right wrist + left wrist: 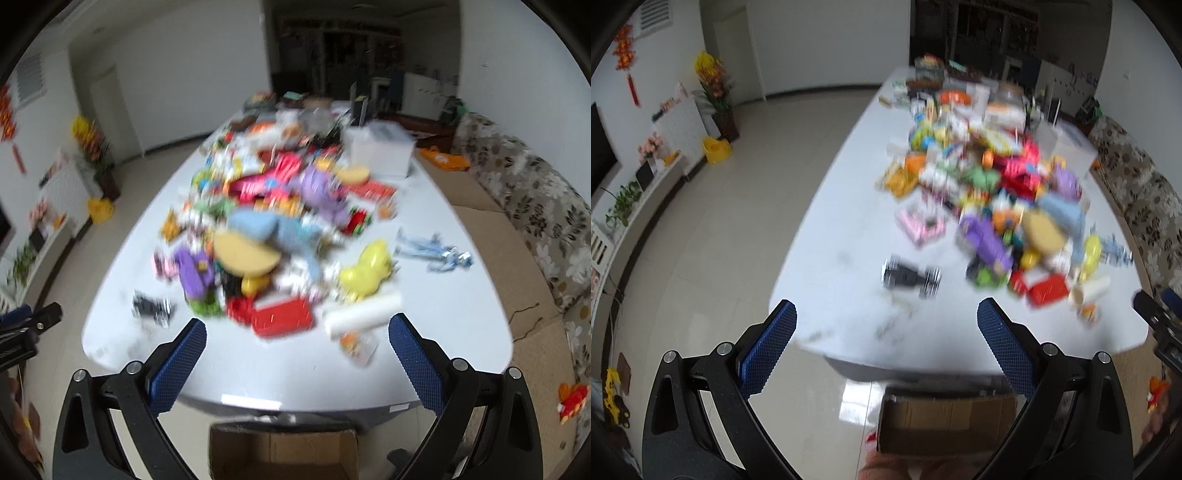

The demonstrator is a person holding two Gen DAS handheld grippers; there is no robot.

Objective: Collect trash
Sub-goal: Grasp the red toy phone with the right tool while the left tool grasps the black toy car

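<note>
In the left wrist view, the left tongs (886,328) were spread wide and released, with nothing between the blue pads (768,349). They hung above the near edge of the white surface (834,229), which was blurred by motion. A heap of bright toys and wrappers (993,192) covered the middle and right of the surface, too smeared to sort item by item. Apart from the heap, on the bare near side, lay a small black object with pale ends (911,277); what it was could not be told. A red box (1047,290) and a white roll (1091,290) sat at the near right edge of the pile. Below the surface's edge, on the floor, stood an open cardboard box (945,421). The other tool (1160,321) showed at the right border.

In the right wrist view, the right tongs (297,341) were likewise open and held nothing, poised over the near end of the surface (461,295). Just ahead of them lay the red box (282,317), the white roll (364,312) beside it, and a small orange-and-clear wrapper (358,345) nearest the edge. A yellow toy (369,267) sat behind the roll, and a pale blue crumpled piece (432,251) lay alone to the right. The cardboard box (284,454) stood on the floor under the near edge. A flowered sofa (532,199) ran along the right.
</note>
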